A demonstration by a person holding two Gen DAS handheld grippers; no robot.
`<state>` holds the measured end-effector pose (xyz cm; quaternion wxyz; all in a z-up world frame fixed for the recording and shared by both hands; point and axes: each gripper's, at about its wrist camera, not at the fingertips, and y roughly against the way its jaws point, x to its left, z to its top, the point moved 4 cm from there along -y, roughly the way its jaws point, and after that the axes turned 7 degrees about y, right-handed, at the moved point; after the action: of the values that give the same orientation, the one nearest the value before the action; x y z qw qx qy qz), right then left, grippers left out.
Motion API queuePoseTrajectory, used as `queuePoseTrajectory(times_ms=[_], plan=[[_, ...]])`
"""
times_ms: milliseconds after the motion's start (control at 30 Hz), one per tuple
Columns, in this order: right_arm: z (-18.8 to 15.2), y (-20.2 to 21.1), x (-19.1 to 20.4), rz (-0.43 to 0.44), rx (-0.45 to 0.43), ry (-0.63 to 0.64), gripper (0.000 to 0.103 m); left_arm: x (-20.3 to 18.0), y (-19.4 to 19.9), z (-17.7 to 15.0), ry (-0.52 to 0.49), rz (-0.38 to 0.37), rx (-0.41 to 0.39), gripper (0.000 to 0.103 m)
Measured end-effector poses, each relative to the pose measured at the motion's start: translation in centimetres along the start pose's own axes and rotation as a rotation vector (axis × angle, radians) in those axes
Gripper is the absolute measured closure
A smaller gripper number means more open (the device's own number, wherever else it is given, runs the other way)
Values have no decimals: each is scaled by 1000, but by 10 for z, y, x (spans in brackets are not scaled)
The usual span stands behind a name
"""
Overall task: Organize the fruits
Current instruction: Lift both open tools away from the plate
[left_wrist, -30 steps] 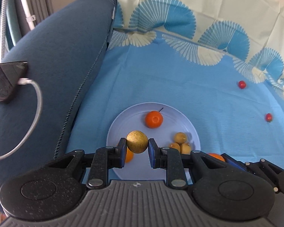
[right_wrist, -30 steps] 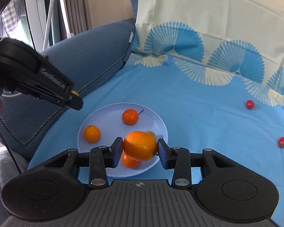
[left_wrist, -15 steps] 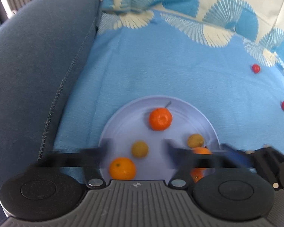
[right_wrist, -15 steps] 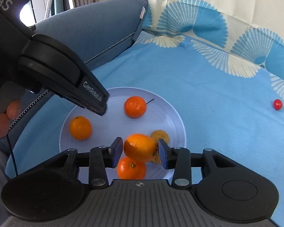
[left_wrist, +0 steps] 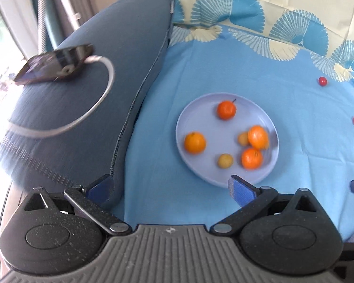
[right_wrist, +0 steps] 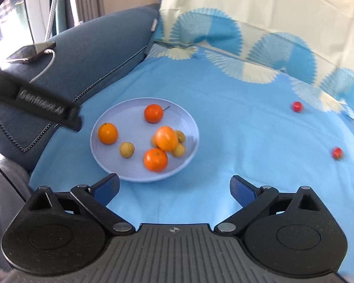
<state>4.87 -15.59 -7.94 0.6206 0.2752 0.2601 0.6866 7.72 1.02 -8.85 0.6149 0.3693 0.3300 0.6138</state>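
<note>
A: Where is the fruit?

B: On the pale lilac plate (right_wrist: pixel 139 176), a round, smooth, shallow dish lying just ahead of the right gripper (right_wrist: pixel 174 186) and slightly to its left. From the left gripper (left_wrist: pixel 170 185) it sits ahead and to the right, its near rim just beyond the right-hand finger (left_wrist: pixel 242 189).

A: What is on it?

B: Four glossy oranges (right_wrist: pixel 166 138), round with a faintly dimpled skin, and several small dull-yellow fruits (right_wrist: pixel 127 149), smooth and nearly spherical. The farthest orange (right_wrist: pixel 153 113) carries a thin dark stem pointing away from the grippers and to the right. The rest are too round to show any long axis. One orange rests against the cluster of yellow fruits; it looks blurred.

A: And the grippers?

B: Both have just been opening, and both now stand spread wide with nothing between their blue pads (right_wrist: pixel 107 187). Each has let go of its fruit.

A: Anything off the plate?

B: Two small shiny red fruits (right_wrist: pixel 297 106) lie far ahead and to the right, well apart from the plate, on the blue cloth (right_wrist: pixel 236 118), a soft, faintly creased sheet edged with cream fan shapes. To the left is a dark blue cushion (left_wrist: pixel 94 108) of coarse woven fabric with a stitched seam, with a phone (left_wrist: pixel 55 64) and its curved white cable (left_wrist: pixel 92 108) on top.
</note>
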Motion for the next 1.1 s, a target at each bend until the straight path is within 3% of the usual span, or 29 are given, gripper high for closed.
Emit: queuePoseTrajectory(times_ms=[267,633,1100], plan=[[-24,71,-2,-92,-111,-24,1,7,55,-39,-5,-19,-80,0],[-37,149,7,-120,-307,-26,1,1,110,-73,-34,-36,-157,0],[-43,174,11,-107,-362,-7,1,0,129,-83,-30,-49,-190,0]])
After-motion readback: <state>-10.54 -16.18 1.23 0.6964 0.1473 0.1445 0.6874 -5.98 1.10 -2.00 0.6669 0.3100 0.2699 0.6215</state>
